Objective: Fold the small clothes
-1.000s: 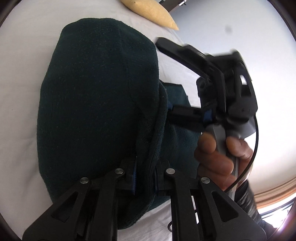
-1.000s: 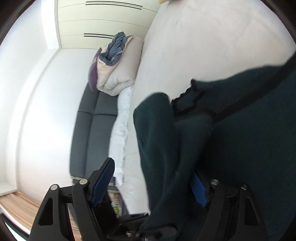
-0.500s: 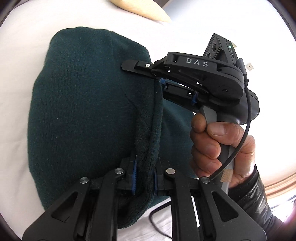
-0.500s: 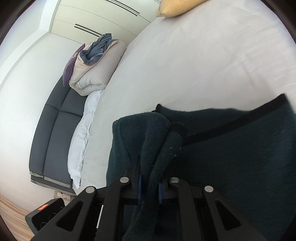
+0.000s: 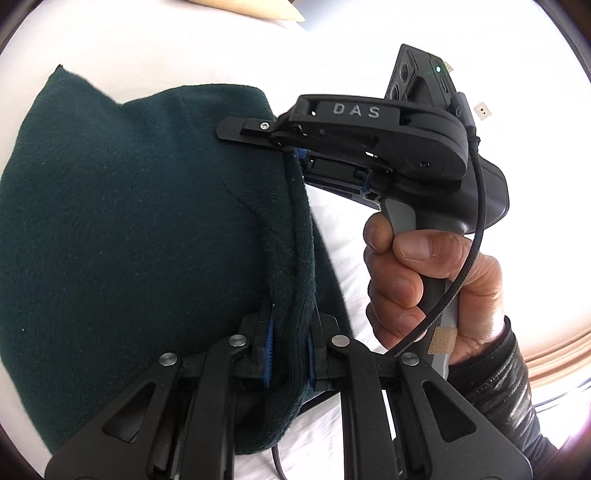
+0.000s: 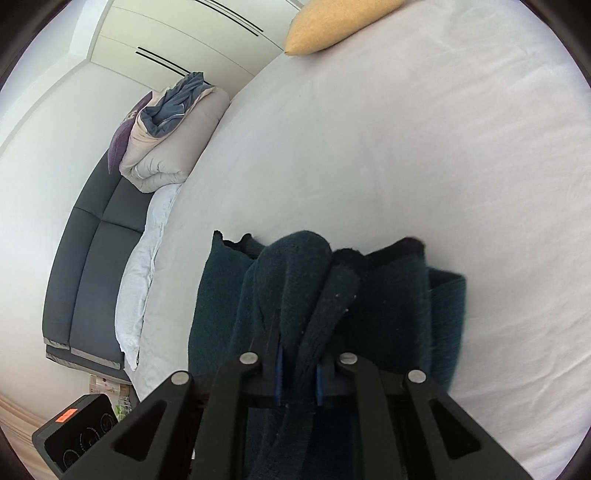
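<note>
A dark green fleece garment [image 5: 129, 221] lies on the white bed sheet [image 5: 369, 229], part of it raised. My left gripper [image 5: 290, 354] is shut on its thick folded edge, blue pads pressing both sides. Further along that edge, in the left wrist view, a person's hand [image 5: 417, 277] holds my right gripper [image 5: 291, 151]. In the right wrist view, my right gripper [image 6: 298, 376] is closing its jaws on a bunched fold of the garment [image 6: 399, 295]. The pads press on the cloth. The garment's far side hangs folded beyond them.
A yellow pillow [image 6: 332, 22] lies at the bed's far end. Left of the sheet [image 6: 406, 147], a folded duvet [image 6: 170, 136] rests on a grey sofa [image 6: 92, 258]. A black device [image 6: 77, 439] stands on the floor at lower left.
My right gripper's jaws went from wide apart to shut on the garment's edge. Both grippers then moved with the cloth, and more bare sheet shows beyond it.
</note>
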